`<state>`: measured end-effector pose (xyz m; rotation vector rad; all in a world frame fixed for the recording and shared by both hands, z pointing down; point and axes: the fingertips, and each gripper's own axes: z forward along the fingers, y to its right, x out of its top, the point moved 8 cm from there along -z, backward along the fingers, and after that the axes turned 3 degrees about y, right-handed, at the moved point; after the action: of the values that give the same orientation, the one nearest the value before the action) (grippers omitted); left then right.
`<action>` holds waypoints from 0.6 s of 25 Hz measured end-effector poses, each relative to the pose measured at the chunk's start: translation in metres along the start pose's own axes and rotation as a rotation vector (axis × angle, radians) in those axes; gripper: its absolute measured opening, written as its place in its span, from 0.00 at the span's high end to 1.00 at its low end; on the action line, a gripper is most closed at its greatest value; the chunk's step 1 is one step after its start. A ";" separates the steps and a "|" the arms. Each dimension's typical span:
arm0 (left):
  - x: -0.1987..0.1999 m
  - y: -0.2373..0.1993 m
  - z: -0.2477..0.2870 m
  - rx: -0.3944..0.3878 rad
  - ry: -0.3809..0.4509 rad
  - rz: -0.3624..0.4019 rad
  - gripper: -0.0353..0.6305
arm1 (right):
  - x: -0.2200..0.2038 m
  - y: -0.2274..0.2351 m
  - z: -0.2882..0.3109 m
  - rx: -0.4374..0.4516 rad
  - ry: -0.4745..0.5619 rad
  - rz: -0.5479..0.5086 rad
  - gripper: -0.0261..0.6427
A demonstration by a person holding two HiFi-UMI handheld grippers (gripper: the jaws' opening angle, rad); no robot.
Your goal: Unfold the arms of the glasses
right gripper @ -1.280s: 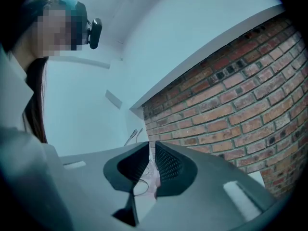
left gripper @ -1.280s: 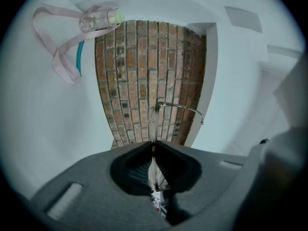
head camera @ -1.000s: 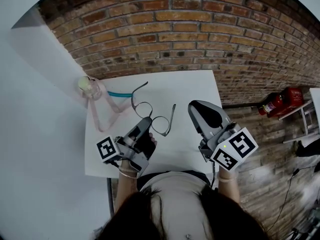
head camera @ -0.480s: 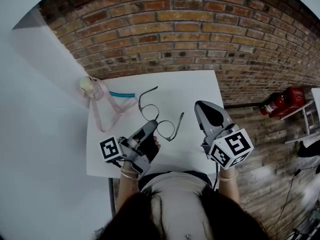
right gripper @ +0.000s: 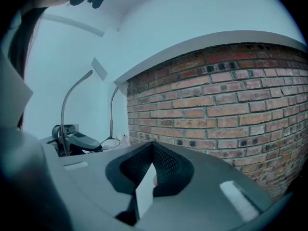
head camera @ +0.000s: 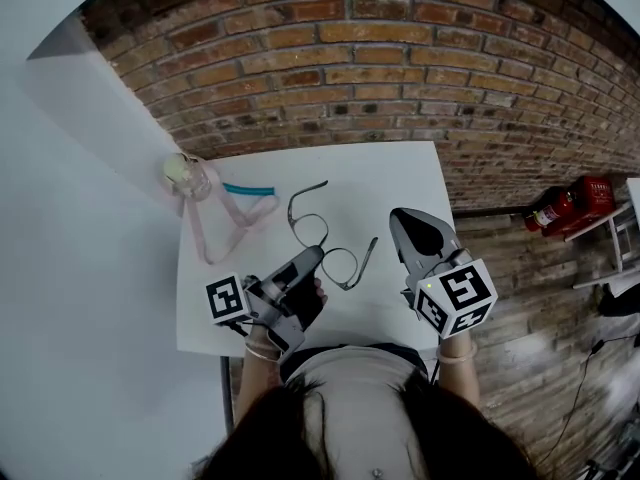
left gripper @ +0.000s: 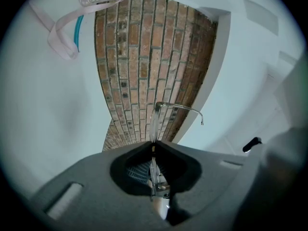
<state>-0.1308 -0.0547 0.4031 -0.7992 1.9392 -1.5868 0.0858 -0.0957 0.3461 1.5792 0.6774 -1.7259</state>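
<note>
Glasses [head camera: 330, 240], both arms apparently swung out, hang over the white desk [head camera: 400, 173], pinched at the rim by the left tool [head camera: 312, 258]; the right tool [head camera: 408, 220] hovers alongside, pressed together, empty; best lowered gently.

White surface [head camera: 400, 173]; brick wall [head camera: 400, 68] red-brown with pale mortar lines. Glasses [head camera: 306, 230]: thin dark frame, clear lenses; pale pink strap [head camera: 205, 238], teal strip [head camera: 248, 189], small clear container [head camera: 182, 171] with a yellowish-green top. Left gripper [head camera: 315, 256] and right gripper [head camera: 405, 218] both grey, each with a cube of black-and-white square markers; red extinguisher [head camera: 560, 206] at the far right.
</note>
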 end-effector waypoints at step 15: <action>0.001 0.000 0.001 0.008 -0.005 0.003 0.91 | -0.002 -0.003 0.000 -0.004 -0.009 0.006 0.95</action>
<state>-0.1308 -0.0555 0.4032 -0.7958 1.9288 -1.5879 0.0832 -0.0935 0.3474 1.5688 0.6701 -1.7251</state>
